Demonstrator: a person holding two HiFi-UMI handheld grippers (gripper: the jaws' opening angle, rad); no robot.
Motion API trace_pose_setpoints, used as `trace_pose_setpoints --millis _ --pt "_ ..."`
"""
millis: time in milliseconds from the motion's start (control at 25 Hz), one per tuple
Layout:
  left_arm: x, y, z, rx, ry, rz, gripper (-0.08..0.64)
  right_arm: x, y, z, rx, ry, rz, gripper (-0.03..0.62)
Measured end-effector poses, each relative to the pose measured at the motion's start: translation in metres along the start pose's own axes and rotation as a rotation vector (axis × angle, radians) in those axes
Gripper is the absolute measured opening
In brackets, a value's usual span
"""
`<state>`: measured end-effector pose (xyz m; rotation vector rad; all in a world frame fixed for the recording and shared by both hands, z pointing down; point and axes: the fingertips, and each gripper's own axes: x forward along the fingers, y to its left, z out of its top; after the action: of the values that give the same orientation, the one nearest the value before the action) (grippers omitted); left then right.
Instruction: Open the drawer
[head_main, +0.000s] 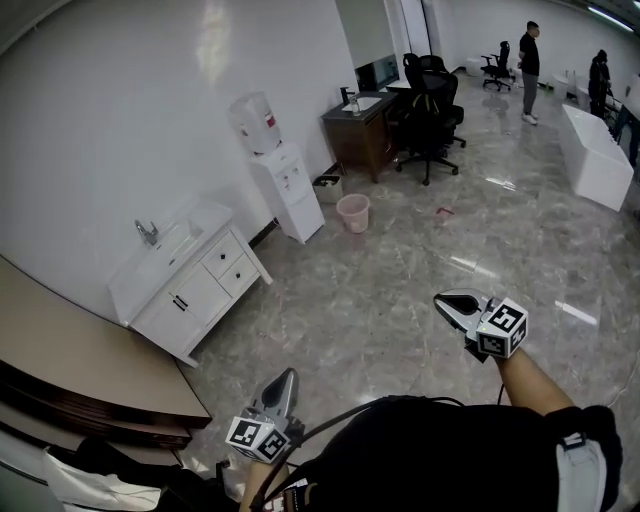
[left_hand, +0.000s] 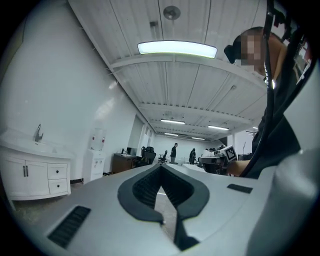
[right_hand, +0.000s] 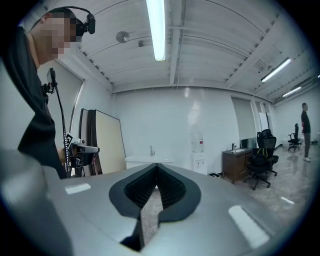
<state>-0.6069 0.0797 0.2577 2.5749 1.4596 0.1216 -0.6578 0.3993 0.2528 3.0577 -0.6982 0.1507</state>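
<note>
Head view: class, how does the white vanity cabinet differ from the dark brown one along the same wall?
The white vanity cabinet is white throughout; the brown cabinet is dark with a pale basin. The white one stands nearer the camera; the brown one stands farther, beside a black office chair. Both stand against the wall and carry a sink.

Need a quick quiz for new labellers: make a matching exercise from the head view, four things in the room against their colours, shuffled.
Things:
1. sink cabinet
2. bucket
3. office chair next to the desk
4. desk

Colours:
A. black
B. pink
C. white
D. dark brown

Pairs: 1-C, 2-B, 3-A, 4-D
</note>
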Motion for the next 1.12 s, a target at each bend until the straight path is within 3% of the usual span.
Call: trace_pose_setpoints --millis 200,480,880,1120 --pt "0.074 -0.012 0.005 -0.004 -0.016 0.036 -0.003 0.015 -0.077 0.020 -0.024 -0.009 0.072 -0.002" --pt "0.169 -0.033 -0.004 0.011 -0.004 0.048 -0.003 0.015 -0.170 0.014 -0.022 -0.023 0.100 -0.002" --pt "0.256 -0.014 -0.004 -0.005 0.019 0.007 -0.003 0.019 -0.249 -0.001 0.023 -0.008 0.029 -0.002" --pt "0.291 0.031 0.000 -0.022 0.005 -0.084 -0.003 0.049 -0.263 0.010 -0.005 0.003 -0.042 -0.002"
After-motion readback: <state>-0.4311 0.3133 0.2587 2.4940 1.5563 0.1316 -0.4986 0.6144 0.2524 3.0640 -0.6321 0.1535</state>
